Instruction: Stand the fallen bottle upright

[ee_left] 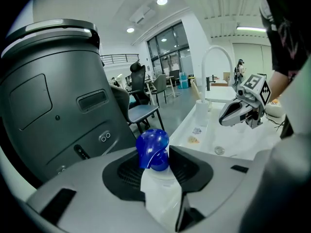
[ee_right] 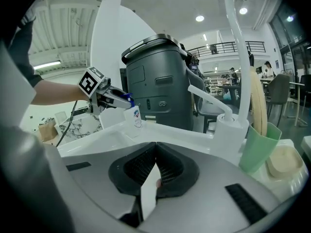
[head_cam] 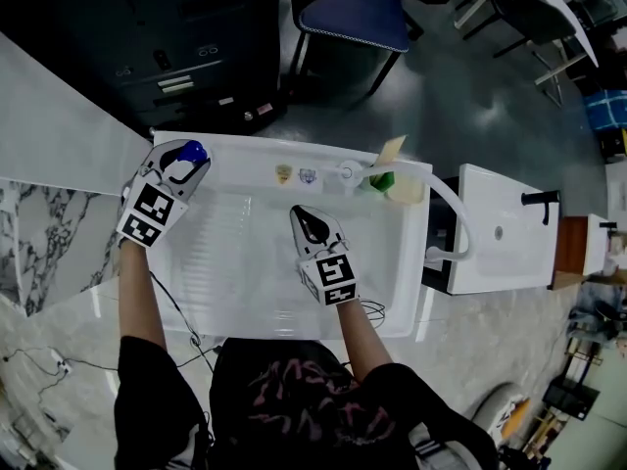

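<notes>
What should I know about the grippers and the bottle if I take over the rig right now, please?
Left gripper: jaws stand round the neck of the bottle; whether the pads press on it cannot be told.
Right gripper: shut, empty, over the basin of the sink.
Bottle: upright, blue cap on top, apparently resting on the sink's back left corner.
Done: the bottle stands.
Left: make sure the left gripper has let go, then draw it clear without tipping the bottle.
</notes>
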A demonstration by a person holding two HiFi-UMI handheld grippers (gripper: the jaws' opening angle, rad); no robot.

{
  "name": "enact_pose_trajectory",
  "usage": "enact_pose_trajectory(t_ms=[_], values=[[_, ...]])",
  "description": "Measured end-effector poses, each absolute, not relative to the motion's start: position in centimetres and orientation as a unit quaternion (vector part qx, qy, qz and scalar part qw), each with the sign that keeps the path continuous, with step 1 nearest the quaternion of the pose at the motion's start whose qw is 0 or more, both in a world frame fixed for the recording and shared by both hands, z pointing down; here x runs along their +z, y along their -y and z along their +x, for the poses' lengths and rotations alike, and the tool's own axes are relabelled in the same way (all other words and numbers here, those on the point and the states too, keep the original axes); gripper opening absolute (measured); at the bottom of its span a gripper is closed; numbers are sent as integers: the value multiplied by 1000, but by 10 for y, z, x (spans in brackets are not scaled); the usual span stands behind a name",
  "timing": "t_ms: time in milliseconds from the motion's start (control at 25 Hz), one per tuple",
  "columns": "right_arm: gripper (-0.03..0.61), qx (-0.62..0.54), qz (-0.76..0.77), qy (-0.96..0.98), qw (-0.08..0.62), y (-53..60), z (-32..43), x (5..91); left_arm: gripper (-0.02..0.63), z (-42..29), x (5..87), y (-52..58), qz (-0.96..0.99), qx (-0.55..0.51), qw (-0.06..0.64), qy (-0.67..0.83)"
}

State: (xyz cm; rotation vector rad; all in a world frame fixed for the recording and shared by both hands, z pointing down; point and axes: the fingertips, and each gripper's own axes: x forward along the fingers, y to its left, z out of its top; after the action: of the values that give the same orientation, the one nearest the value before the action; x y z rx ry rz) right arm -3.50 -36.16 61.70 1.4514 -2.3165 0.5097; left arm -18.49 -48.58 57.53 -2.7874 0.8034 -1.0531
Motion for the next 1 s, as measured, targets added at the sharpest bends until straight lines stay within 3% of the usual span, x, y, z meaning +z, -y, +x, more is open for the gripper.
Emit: enact_pose_trajectory(t_ms=[520, 1000], values=[[14, 172, 517, 819, 181, 355, -37, 609, 217, -199, 574, 486, -900, -324, 6, -292], [14, 145, 512, 831, 166, 336, -42, 579, 222, -233, 553, 446, -882, -282, -29, -377]])
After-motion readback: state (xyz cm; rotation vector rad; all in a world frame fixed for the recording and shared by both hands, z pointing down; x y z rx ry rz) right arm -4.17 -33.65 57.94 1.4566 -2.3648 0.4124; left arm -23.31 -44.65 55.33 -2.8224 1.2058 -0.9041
